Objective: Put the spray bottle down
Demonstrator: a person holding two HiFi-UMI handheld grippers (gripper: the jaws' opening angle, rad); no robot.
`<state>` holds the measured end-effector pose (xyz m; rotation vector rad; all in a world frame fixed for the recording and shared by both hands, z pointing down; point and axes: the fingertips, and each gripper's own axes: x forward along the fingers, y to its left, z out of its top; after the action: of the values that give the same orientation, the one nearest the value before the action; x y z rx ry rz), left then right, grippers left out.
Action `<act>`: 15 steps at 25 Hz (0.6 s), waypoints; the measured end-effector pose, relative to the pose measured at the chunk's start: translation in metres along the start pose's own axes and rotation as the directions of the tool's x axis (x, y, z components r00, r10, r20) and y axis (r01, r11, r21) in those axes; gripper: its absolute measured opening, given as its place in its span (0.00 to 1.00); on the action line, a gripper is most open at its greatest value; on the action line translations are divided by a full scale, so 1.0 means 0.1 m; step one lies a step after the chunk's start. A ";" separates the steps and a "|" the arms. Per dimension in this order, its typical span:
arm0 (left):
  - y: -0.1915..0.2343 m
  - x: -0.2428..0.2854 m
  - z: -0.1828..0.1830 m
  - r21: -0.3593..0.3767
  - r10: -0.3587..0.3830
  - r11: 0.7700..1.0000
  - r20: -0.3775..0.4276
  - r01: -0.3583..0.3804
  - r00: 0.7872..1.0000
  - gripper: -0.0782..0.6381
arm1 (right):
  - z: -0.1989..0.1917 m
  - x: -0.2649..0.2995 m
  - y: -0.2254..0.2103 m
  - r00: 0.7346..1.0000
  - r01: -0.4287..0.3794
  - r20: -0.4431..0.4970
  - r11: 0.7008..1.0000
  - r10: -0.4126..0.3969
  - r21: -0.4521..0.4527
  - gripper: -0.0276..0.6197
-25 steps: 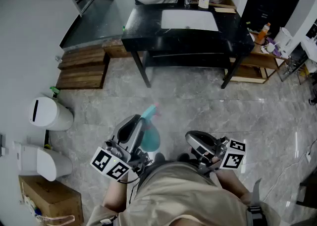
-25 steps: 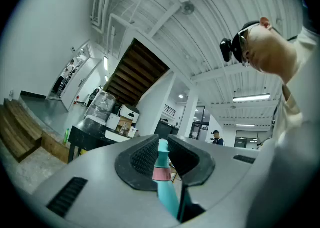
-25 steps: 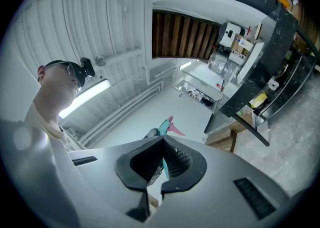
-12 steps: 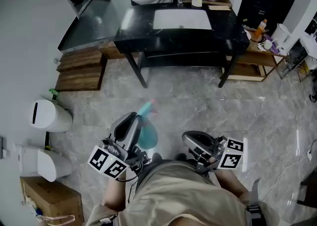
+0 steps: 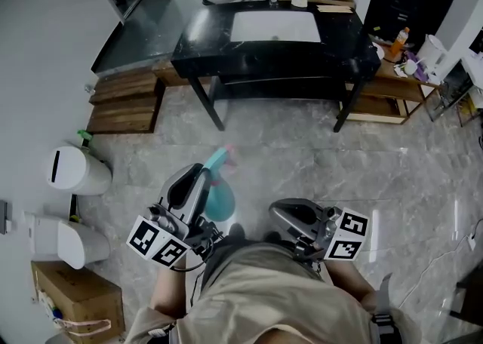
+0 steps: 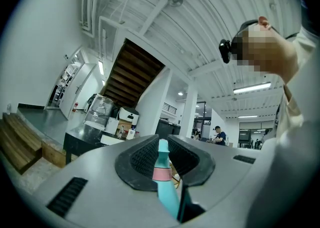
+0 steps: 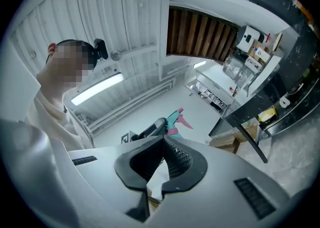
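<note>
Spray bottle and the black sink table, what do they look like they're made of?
The spray bottle is probably plastic: smooth, evenly teal body with a pink collar. The black sink table has a top that looks like polished stone or glossy laminate, since it shows pale reflections; which, I can't tell. Its legs are dark, material unclear.

One spray bottle [image 5: 219,198], two tongs, the left tongs [image 5: 201,176] and the right tongs [image 5: 278,211], one counter [image 5: 198,42], one sink [image 5: 275,27], two wooden steps [image 5: 124,87], two white bins [image 5: 76,173], one cardboard box [image 5: 73,302].
</note>
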<state>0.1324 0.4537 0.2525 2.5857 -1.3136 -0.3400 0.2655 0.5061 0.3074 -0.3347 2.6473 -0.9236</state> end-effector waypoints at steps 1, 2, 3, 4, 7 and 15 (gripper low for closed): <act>0.01 0.01 0.01 0.007 0.003 1.000 0.000 -0.003 1.000 0.19 | 0.00 -0.01 -0.01 1.000 0.007 -0.004 1.000 -0.007 -0.004 0.07; 0.03 0.02 0.03 0.013 0.008 1.000 0.000 -0.008 1.000 0.19 | 0.00 -0.02 -0.03 1.000 0.018 -0.007 1.000 -0.018 -0.006 0.07; 0.05 0.03 0.04 0.019 0.014 1.000 0.002 -0.014 1.000 0.19 | 0.00 -0.03 -0.05 0.999 0.030 -0.010 1.000 -0.030 -0.006 0.07; 0.08 0.04 0.06 0.026 0.019 0.999 0.003 -0.019 1.000 0.19 | 0.00 -0.04 -0.08 0.999 0.043 -0.011 0.999 -0.043 -0.004 0.07; 0.15 0.05 0.09 0.040 0.030 0.999 0.010 -0.030 1.000 0.19 | 0.00 -0.06 -0.14 0.997 0.071 -0.008 0.998 -0.071 0.003 0.08; 0.37 0.11 0.26 0.051 0.028 0.998 0.053 -0.031 0.998 0.19 | 0.05 -0.08 -0.31 0.990 0.143 -0.005 0.990 -0.143 0.013 0.08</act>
<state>0.1027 0.4205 0.2376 2.6135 -1.3949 -0.3751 0.2780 0.4820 0.3252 -0.5262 2.6481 -0.9853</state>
